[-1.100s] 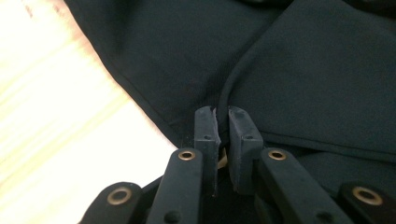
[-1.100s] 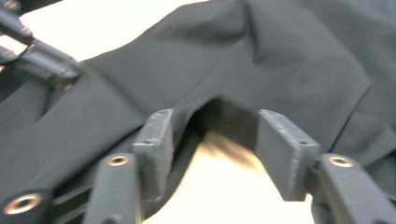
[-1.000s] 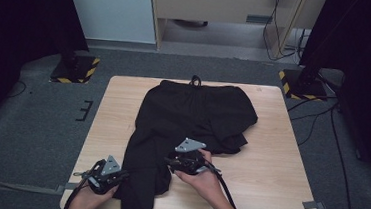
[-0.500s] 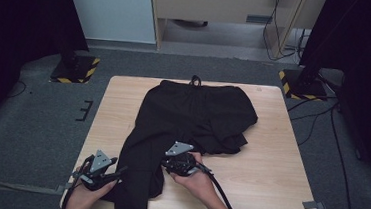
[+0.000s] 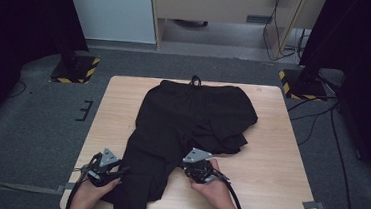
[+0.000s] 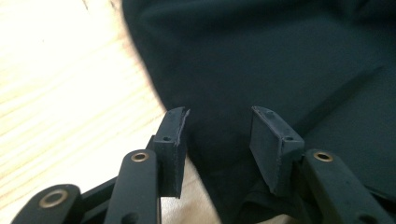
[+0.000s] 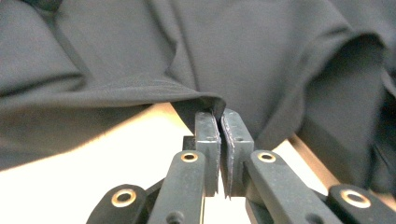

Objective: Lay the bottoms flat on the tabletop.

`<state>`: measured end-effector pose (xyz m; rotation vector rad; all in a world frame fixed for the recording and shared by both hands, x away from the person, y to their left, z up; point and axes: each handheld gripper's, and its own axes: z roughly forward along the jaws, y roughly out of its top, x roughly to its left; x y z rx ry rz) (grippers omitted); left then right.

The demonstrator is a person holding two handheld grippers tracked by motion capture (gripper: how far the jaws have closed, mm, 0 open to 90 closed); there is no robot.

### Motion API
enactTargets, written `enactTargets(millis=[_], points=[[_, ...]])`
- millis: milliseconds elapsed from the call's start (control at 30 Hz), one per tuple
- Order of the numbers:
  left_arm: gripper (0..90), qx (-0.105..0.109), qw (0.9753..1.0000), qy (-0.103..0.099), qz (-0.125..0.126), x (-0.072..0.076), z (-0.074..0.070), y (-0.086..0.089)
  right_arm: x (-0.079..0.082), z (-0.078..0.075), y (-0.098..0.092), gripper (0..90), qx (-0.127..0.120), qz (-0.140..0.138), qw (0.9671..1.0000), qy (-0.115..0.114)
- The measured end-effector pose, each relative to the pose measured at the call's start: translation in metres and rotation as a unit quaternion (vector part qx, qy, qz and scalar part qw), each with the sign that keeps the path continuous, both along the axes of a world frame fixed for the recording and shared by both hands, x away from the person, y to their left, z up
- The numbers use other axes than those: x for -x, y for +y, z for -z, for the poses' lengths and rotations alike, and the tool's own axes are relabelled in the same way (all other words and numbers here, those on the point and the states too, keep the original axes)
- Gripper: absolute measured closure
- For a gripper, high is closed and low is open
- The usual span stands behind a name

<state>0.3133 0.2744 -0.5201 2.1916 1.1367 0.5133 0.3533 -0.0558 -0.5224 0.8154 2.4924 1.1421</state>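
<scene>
Grey carpet and black curtains surround our pale wooden table (image 5: 279,162), where black trousers (image 5: 192,120) lie spread across the middle. Our right claw (image 7: 220,122) is clenched on a trouser edge; our left claw (image 6: 217,135) gapes, released, over the cloth.

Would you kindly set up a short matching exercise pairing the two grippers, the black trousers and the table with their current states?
Things:
1. left gripper
2. right gripper
3. black trousers
4. table

States:
A. pale wood, carrying the garment
B. fingers shut on a fabric edge
C. spread out, waistband at the far edge
D. fingers open over cloth

Pairs: 1-D, 2-B, 3-C, 4-A
</scene>
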Motion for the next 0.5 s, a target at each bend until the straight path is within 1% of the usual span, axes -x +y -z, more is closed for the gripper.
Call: enactTargets(millis=[33,133,167,200,267,333,433,500], points=[[54.4,0.0,1.0,0.0,0.001,0.001,0.0,0.0,0.002,0.0,-0.006,84.0,-0.003,0.001,1.0,0.003],[53.6,-0.002,1.0,-0.004,-0.001,0.004,-0.002,0.002,0.006,-0.003,-0.019,71.0,-0.019,0.006,0.9998,0.011],[53.5,0.002,1.0,-0.005,-0.001,0.005,-0.003,0.003,0.008,-0.008,-0.024,66.5,-0.024,0.007,0.9996,0.01],[53.5,0.007,0.9999,-0.008,-0.002,0.007,-0.004,0.003,0.008,-0.011,-0.026,64.1,-0.026,0.01,0.9996,0.007],[53.6,0.011,0.9999,-0.013,0.002,0.009,-0.006,0.003,0.009,-0.022,-0.029,63.9,-0.035,0.017,0.9992,0.001],[53.6,0.011,0.9998,-0.017,0.005,0.011,-0.008,0.001,0.008,-0.031,-0.027,63.8,-0.041,0.018,0.999,-0.008],[54.0,0.012,0.9996,-0.023,0.01,0.012,-0.01,-0.001,0.003,-0.04,-0.019,63.8,-0.048,0.017,0.9985,-0.018],[54.4,0.013,0.9996,-0.024,0.01,0.012,-0.01,-0.002,0.0,-0.045,-0.009,64.0,-0.045,0.015,0.9985,-0.026]])
